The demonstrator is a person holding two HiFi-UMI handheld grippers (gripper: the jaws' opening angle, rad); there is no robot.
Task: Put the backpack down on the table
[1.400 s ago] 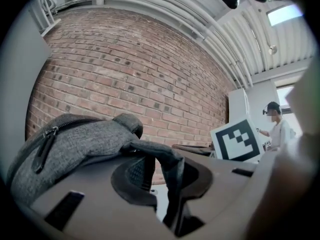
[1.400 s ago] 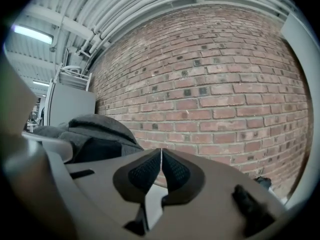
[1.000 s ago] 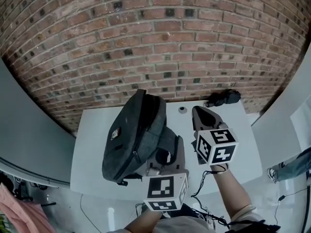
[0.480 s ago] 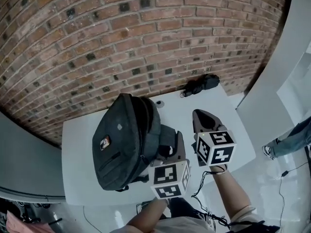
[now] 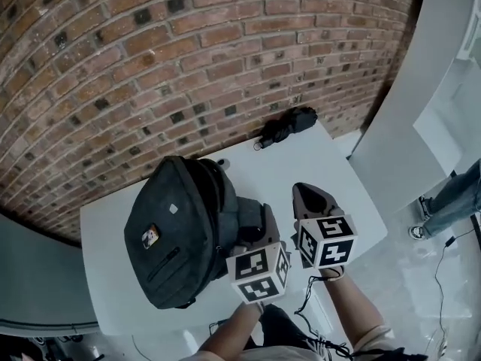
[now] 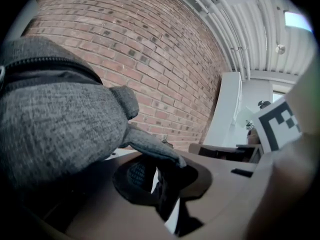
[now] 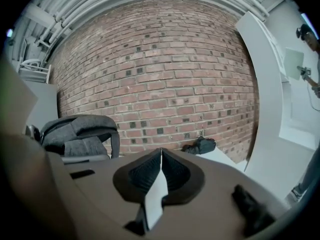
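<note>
The dark grey backpack (image 5: 180,232) hangs over the left half of the white table (image 5: 316,164); whether its bottom rests on the tabletop I cannot tell. My left gripper (image 5: 263,216) is at the pack's right side. Its jaws are closing, with a grey strap (image 6: 145,144) of the pack pinched between them. The backpack (image 6: 55,124) fills the left of the left gripper view. My right gripper (image 5: 304,192) hovers just right of the left one, over bare tabletop, shut with nothing in it. In the right gripper view the backpack (image 7: 77,134) sits left of the right gripper (image 7: 160,156).
A black bundle (image 5: 289,124) lies at the table's far right corner against the brick wall (image 5: 188,66), also seen as a black bundle (image 7: 200,145) in the right gripper view. A small round thing (image 5: 222,162) sits by the pack's far side. A white partition (image 5: 406,104) stands right.
Both grippers have come down toward the table together, the backpack going down with the left one. The right gripper has stayed shut beside it.
</note>
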